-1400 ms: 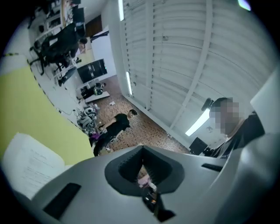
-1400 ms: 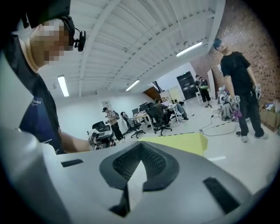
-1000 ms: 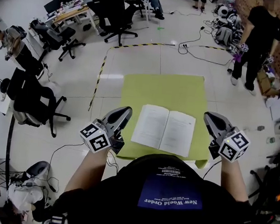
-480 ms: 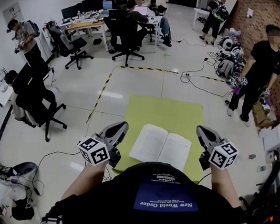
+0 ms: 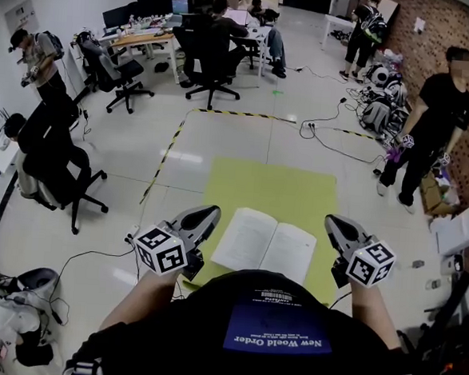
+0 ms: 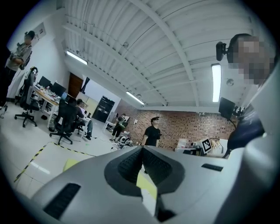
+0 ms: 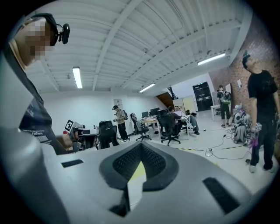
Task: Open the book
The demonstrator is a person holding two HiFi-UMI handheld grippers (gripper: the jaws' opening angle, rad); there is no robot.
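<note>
Book (image 5: 265,245) lies open, pages up, on the green table (image 5: 275,185), near its front edge. Left gripper (image 5: 213,212) and right gripper (image 5: 330,222) sit either side of it, not touching, both sets of jaws closed tip to tip with nothing between them. Only legible text is "New World Order" on the person's black shirt (image 5: 282,332); the page print looks too small to read.

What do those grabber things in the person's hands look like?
The left gripper and right gripper are grey shells tapering to a beak, with dark ribbed pads. Each carries a white cube with black square markers. The person wears a black T-shirt.
</note>
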